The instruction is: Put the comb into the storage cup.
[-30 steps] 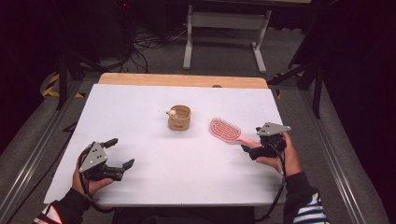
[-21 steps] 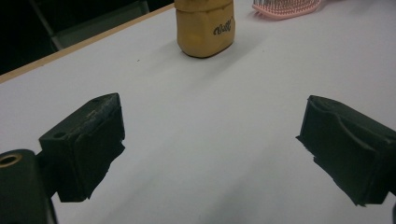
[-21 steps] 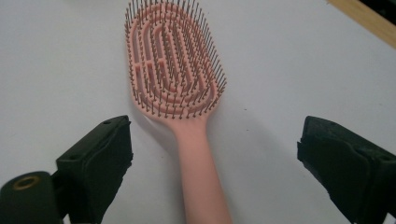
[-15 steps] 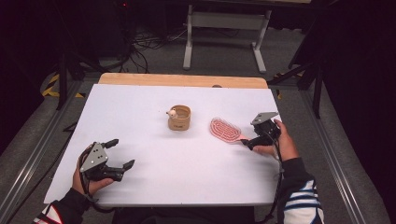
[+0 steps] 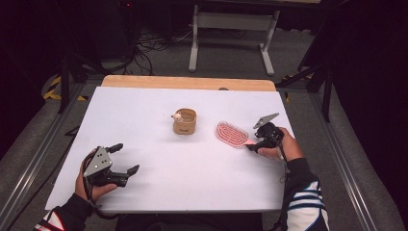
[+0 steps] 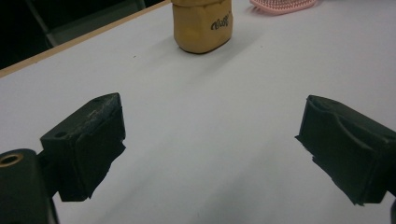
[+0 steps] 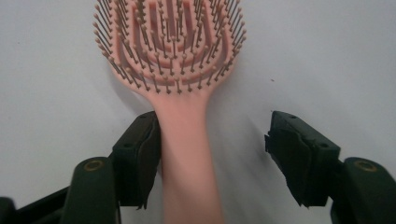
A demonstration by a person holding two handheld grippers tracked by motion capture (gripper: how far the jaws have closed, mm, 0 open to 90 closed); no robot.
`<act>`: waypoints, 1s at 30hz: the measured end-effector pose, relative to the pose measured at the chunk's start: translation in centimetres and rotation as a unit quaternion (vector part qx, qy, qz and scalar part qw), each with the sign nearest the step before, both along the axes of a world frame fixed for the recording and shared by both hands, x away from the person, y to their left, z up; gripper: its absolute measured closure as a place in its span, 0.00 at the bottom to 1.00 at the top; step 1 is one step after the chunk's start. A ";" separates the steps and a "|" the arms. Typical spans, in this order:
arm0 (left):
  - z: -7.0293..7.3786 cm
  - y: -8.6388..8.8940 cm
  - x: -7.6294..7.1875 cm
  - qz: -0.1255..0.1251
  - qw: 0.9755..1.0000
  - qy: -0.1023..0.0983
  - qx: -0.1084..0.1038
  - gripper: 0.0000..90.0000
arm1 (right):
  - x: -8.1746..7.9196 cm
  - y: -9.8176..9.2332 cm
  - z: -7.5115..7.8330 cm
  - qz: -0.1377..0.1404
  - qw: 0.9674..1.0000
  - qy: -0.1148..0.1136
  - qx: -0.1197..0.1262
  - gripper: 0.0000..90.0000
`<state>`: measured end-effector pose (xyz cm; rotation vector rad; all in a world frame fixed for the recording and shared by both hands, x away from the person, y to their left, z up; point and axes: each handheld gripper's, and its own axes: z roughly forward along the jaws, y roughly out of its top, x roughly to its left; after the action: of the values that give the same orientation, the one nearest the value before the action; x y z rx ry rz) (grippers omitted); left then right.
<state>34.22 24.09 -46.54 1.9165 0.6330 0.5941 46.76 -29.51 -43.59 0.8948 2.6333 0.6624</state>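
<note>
A pink hairbrush (image 5: 232, 134) lies bristles up on the white table (image 5: 144, 106), right of centre. My right gripper (image 5: 251, 146) is at its handle (image 7: 187, 154), which runs between the jaws. The jaws have just been closing around it. One pad (image 7: 140, 154) touches the handle, and the other pad (image 7: 294, 154) stands well clear of it. A tan cup (image 5: 184, 121) with a small figure on its rim stands in the middle of the table. My left gripper (image 5: 126, 158) rests open near the front left, with nothing between its jaws (image 6: 210, 140).
The tan cup (image 6: 202, 23) and the brush head (image 6: 282, 4) lie far ahead of the left gripper. A wooden strip (image 5: 187, 83) runs along the table's far edge. A metal stand (image 5: 231, 29) and cables sit on the floor beyond.
My right hand has moved left toward the brush, and its jaws have narrowed around the handle. The left hand has stayed where it was.
</note>
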 end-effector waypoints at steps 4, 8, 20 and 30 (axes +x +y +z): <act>-0.1 -0.1 0.1 -0.002 1.000 0.002 0.001 0.09 | 0.3 0.2 0.1 0.007 1.000 0.014 0.004 0.48; -0.2 -0.1 0.1 -0.004 1.000 0.004 0.003 0.10 | 0.4 0.1 0.0 0.013 0.999 0.028 0.014 0.55; -0.1 0.0 0.2 -0.005 1.000 0.005 0.005 0.10 | 0.0 0.4 0.1 0.037 0.999 0.025 0.023 0.77; -0.1 0.0 0.1 -0.007 1.000 0.003 0.009 0.11 | -0.3 0.1 -0.1 0.038 0.999 0.010 0.034 0.77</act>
<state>34.37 24.05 -46.62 1.9388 0.6208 0.5868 46.44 -29.41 -43.70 0.8269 2.6882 0.7699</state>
